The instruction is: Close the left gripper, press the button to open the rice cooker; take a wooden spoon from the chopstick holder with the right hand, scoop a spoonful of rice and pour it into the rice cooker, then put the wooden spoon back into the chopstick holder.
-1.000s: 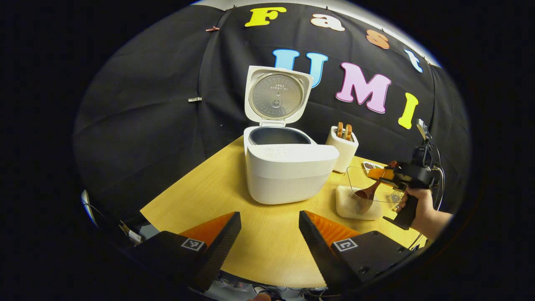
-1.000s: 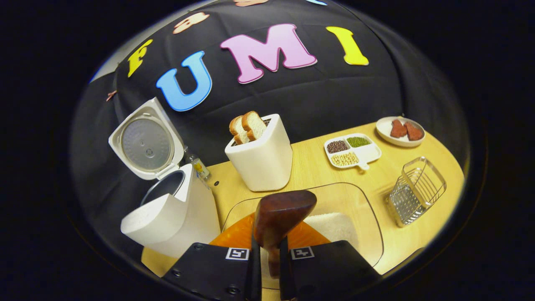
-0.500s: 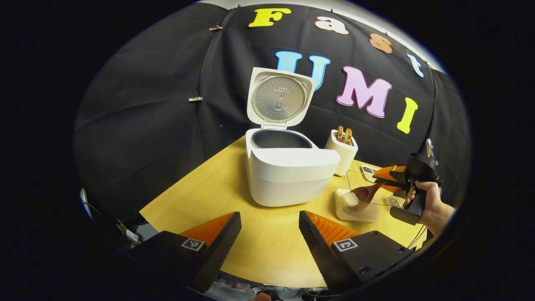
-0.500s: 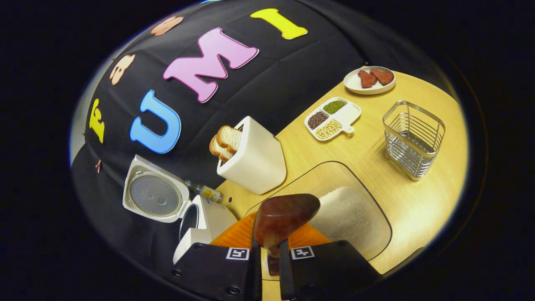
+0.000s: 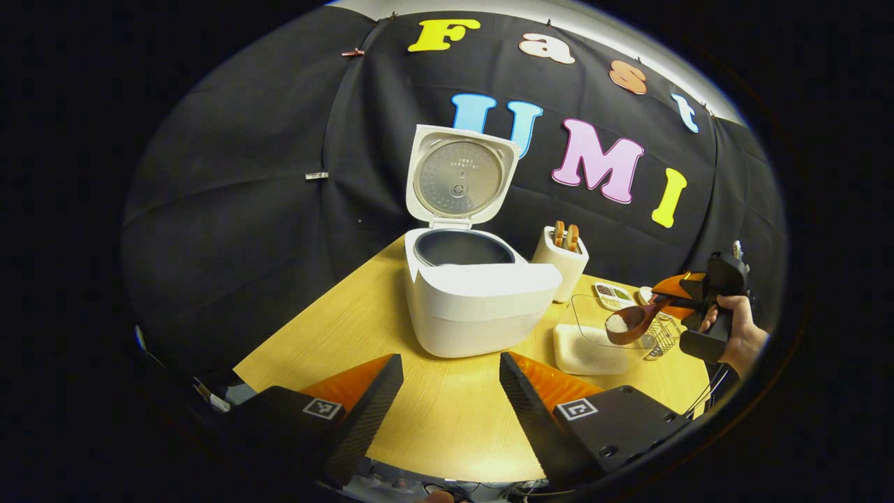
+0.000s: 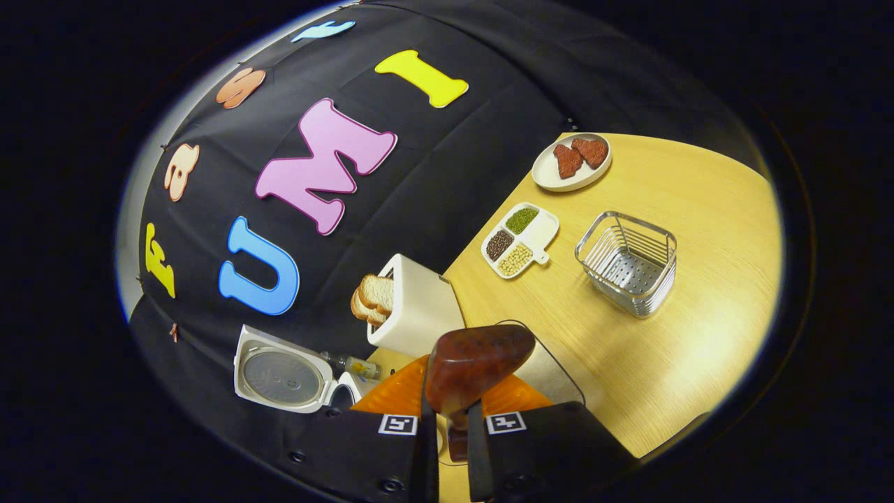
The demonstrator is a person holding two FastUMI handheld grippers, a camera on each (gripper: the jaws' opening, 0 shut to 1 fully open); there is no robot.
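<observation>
Rice rides heaped in the wooden spoon (image 5: 632, 320), clamped in my right gripper (image 6: 452, 426) over the rice tub (image 5: 587, 349); left gripper (image 5: 450, 391) idle, agape. Tilt spills grains short of the open rice cooker (image 5: 475, 293).

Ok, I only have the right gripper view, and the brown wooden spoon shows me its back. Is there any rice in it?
Observer: Yes. In the left gripper view, the brown wooden spoon has a white heap of rice in its bowl.
Operator: Where is it over the rice box?
Observer: It is above the rice bed, at the right end of the clear plastic rice container.
Operator: Is anything in the cooker?
Observer: The white rice cooker's dark inner pot looks empty from here.
Operator: And the left gripper?
Observer: The left gripper is open, low over the wooden table.
</observation>
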